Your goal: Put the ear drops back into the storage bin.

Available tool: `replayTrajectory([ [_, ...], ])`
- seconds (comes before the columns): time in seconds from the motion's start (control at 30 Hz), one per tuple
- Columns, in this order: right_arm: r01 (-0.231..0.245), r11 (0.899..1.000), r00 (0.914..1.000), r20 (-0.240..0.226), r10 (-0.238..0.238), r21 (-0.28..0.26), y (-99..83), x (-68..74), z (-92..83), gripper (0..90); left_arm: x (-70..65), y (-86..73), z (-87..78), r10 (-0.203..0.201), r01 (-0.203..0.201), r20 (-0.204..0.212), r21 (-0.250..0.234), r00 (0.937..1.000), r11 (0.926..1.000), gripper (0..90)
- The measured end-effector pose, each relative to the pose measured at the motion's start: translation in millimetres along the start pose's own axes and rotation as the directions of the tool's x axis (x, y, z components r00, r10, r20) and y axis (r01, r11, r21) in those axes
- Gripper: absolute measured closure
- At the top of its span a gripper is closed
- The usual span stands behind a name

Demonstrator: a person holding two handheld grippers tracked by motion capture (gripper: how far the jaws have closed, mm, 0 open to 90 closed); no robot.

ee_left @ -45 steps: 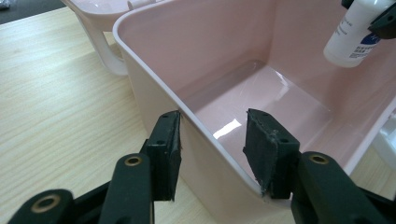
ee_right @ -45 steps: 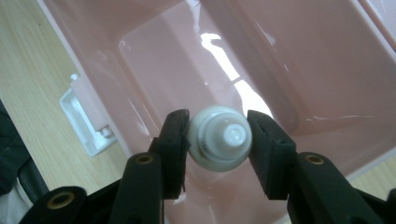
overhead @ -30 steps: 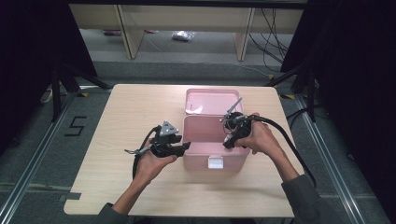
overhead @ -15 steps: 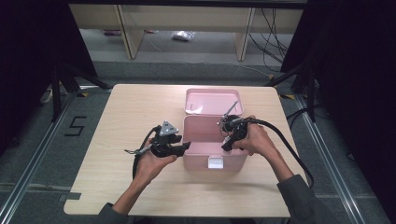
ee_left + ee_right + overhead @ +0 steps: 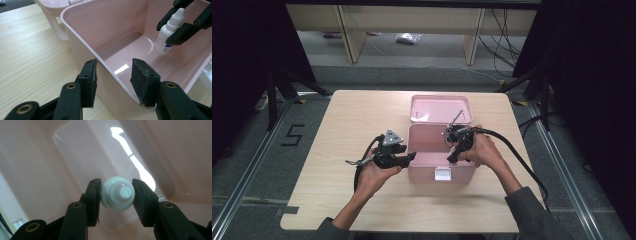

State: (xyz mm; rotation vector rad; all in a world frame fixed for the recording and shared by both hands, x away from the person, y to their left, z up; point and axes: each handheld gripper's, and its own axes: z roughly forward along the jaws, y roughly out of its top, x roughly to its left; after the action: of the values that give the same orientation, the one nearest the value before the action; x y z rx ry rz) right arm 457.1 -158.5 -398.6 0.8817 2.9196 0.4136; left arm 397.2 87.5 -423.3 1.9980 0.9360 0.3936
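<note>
Right gripper view looks straight down the white dropper bottle (image 5: 119,192), pinched at its shoulder between the right claw (image 5: 116,195) pads, upright inside the pink box (image 5: 424,159). Beside it, the left claw (image 5: 113,80) straddles the box's near wall, half open; whether it clamps is unclear. The bottle seems light, smooth, slippery plastic; gripping the wider body would likely hold surer.

Glossy pink plastic box (image 5: 82,30) — matt wood-grain table (image 5: 30,55).
</note>
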Motion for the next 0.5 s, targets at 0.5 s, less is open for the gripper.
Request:
replayTrajectory([
  [0.5,-0.018,1.0,0.9998,-0.011,0.018,0.003,-8.8,-5.0,9.3,60.4,0.2,0.0,0.0,-0.007,0.007,0.003,-0.001,1.0,1.0,55.4],
])
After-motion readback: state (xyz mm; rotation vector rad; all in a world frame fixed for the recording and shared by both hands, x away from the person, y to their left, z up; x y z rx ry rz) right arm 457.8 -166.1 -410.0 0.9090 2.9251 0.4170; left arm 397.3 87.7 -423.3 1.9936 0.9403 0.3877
